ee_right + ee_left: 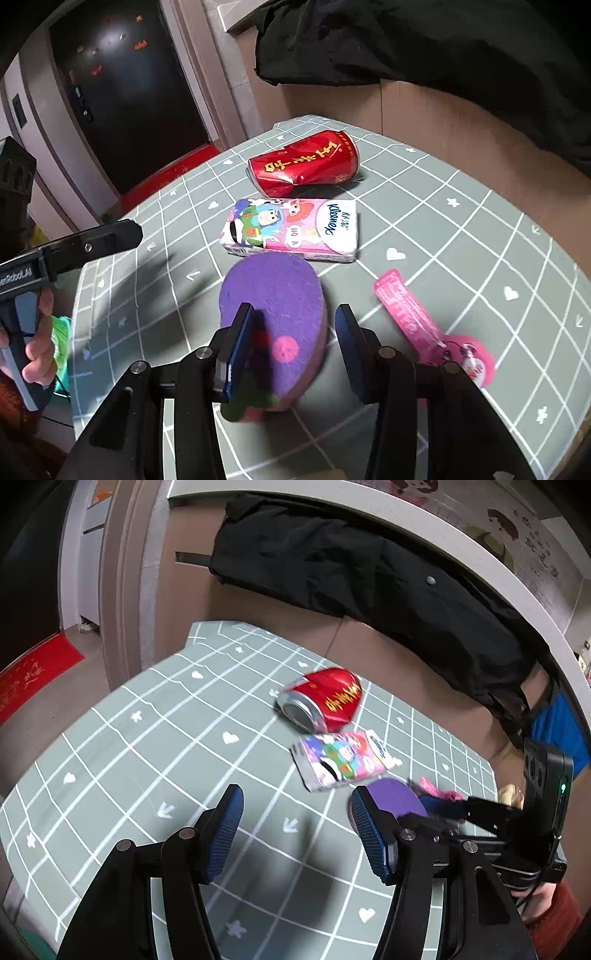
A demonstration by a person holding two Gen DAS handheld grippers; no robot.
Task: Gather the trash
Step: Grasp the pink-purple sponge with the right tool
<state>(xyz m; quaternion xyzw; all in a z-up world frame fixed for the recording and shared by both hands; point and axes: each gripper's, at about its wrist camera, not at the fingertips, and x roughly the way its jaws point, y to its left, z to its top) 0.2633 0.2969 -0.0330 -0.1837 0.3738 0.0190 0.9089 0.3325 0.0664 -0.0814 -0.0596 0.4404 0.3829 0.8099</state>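
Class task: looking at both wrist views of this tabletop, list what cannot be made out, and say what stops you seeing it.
- Purple oval sponge: near end hidden by the right tongs, right wrist view.
- Pink wrapper strip: blurred, partly behind the right tongs, left wrist view.
- Green item beside the hand: cut off by the table's edge, right wrist view.

Dented red can on its side, tissue pack flat beside it
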